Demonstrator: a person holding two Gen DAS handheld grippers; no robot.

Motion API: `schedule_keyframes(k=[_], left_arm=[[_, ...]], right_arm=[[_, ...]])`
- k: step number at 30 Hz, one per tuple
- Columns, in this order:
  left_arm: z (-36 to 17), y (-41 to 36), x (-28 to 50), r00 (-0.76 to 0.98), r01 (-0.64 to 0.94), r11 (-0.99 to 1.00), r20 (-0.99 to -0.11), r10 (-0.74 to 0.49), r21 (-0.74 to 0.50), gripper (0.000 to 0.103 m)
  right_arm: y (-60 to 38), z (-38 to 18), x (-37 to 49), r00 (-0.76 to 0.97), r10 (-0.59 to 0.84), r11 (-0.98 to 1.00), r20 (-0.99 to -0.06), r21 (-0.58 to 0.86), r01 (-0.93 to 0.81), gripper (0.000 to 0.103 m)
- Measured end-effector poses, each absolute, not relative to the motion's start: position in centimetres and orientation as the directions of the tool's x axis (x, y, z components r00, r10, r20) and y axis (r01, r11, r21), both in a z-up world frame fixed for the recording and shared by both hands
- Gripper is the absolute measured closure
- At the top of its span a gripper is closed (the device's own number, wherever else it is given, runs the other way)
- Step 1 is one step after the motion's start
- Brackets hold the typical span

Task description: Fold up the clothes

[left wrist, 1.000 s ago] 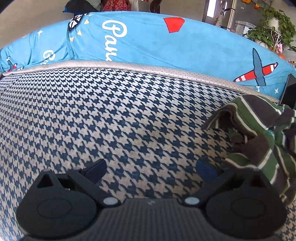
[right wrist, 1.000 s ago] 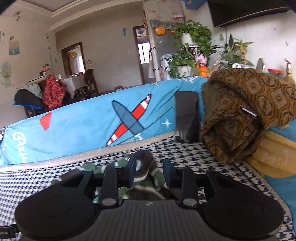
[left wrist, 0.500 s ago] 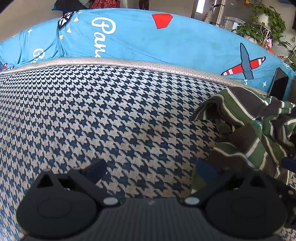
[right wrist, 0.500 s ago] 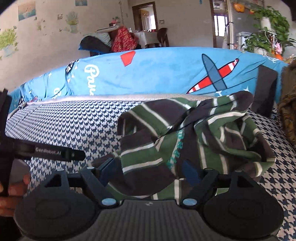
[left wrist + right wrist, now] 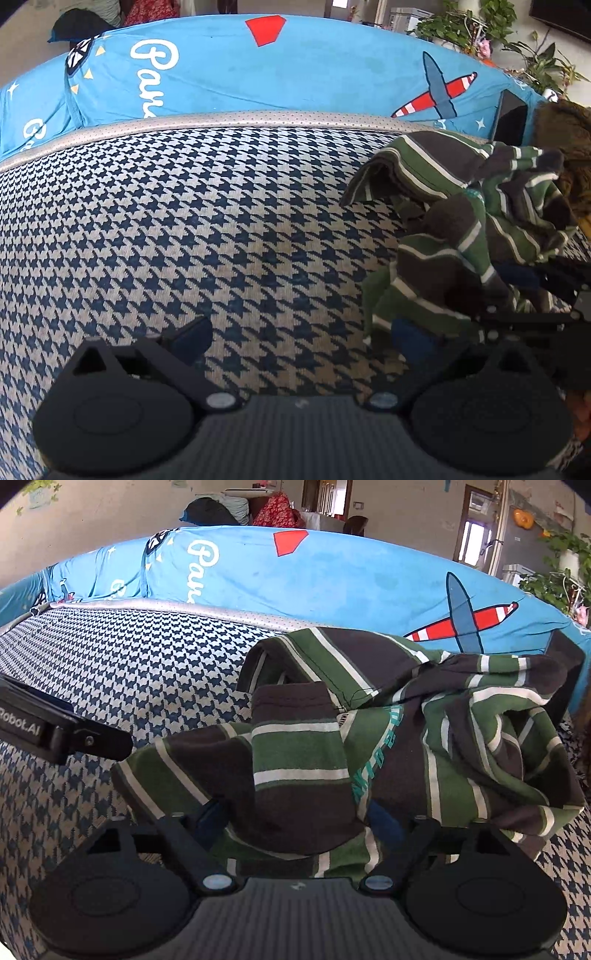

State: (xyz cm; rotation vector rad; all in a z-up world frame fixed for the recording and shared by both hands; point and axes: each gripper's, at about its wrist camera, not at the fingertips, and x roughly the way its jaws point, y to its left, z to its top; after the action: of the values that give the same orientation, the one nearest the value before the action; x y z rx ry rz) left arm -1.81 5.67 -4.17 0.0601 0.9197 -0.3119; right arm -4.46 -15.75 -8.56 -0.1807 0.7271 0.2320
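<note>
our right gripper (image 5: pixel 295 819) closing around the crumpled striped shirt (image 5: pixel 369 738) (not yet pinched), our left gripper (image 5: pixel 299 339) wide open, empty, over the houndstooth cover (image 5: pixel 184 221)

soft knit striped shirt (image 5: pixel 388 746); coarse woven houndstooth cover (image 5: pixel 184 229).

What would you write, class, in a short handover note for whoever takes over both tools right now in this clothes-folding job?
Left tool: open, nothing between its fingers, over the bare blue-and-white houndstooth cover.
Right tool: jaws closing around a fold of the crumpled green, brown and white striped shirt; pads not clearly pressing yet.
The shirt lies bunched at the cover's right side, beside the blue aeroplane-print blanket.
Done: no folds.
Left: spread it flat, then fold.
</note>
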Motion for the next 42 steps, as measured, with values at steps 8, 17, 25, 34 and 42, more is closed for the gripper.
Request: schedule_keyframes(k=[8,17,25,34,42], left_arm=[[-5.1,4.5,-3.3,0.533,0.400,0.915,-0.796,-0.287,-0.062,0.000],[-5.7,2.9,-2.1,0.540,0.340,0.936,-0.796,-0.274,-0.092,0.000],[-5.4,4.6,0.5,0.563,0.144,0.971,-0.790,-0.240,-0.193,0.000],[-2.4,7.0,1.2,0.718,-0.025,0.994,-0.694,-0.056,-0.107,0.000],[-3.6,8.4,1.4,0.664,-0.044,0.987,-0.743,-0.084,-0.152,0.000]], right_arm=[[-17.2,-6.9,-3.4,0.737,0.221,0.974,-0.638,0.104,-0.202,0.085],[-18.6,-3.8,-2.7,0.760,0.406,0.889,-0.508,0.412,-0.199,0.092],[-16.8,-2.9,-3.1,0.711,0.529,0.828,-0.464,0.467,-0.311,0.092],[-16.1,-2.6,-4.8,0.640,0.596,0.802,-0.485,0.409,-0.436,0.086],[-15.4,-3.6,-6.4,0.664,0.488,0.863,-0.567,0.199,-0.465,0.042]])
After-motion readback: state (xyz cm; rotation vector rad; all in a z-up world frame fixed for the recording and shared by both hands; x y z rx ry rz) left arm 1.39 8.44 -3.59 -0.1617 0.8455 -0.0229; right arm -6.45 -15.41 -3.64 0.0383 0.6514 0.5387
